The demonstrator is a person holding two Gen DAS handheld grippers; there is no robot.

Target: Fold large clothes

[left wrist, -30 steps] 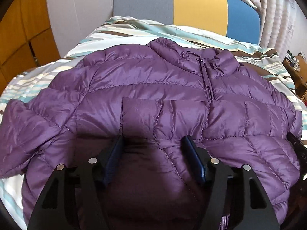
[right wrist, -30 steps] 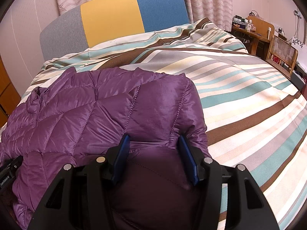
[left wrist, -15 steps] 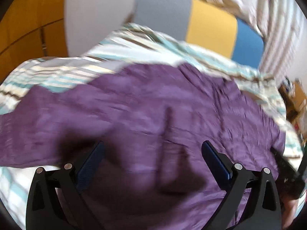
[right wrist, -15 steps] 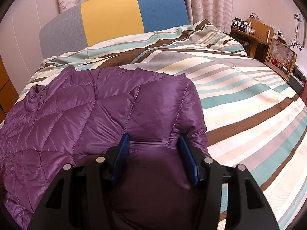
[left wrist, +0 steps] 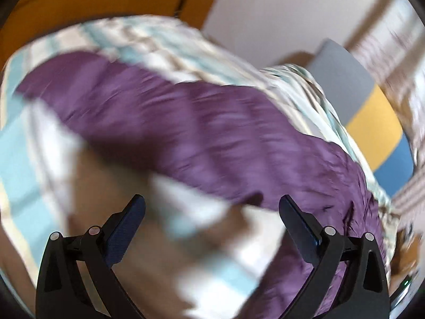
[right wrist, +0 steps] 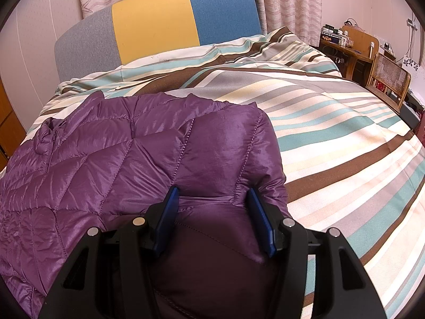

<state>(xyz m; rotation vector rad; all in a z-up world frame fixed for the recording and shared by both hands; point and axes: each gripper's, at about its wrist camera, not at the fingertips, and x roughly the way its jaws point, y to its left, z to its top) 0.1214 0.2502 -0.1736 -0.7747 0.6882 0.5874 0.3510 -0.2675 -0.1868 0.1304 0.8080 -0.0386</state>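
A purple quilted puffer jacket [right wrist: 127, 164] lies spread on the striped bedspread [right wrist: 332, 143]. My right gripper [right wrist: 212, 199] is partly closed, its blue pads [right wrist: 170, 212] pressed against a puffy fold at the jacket's right edge. In the blurred left wrist view the jacket [left wrist: 212, 133] runs across the frame as a long purple band. My left gripper [left wrist: 212, 207] is open wide and empty, above the striped bedspread [left wrist: 186, 228] just short of the jacket's near edge.
A headboard in grey, yellow and blue [right wrist: 159, 32] stands at the far end of the bed. A wooden desk [right wrist: 345, 42] and a cane chair [right wrist: 390, 77] stand to the right. Orange wooden cupboards [left wrist: 79, 8] stand to the left.
My left gripper has let go of the jacket, opened wide and swung left off the jacket over the bedspread. My right gripper has stayed in place on the jacket's edge.
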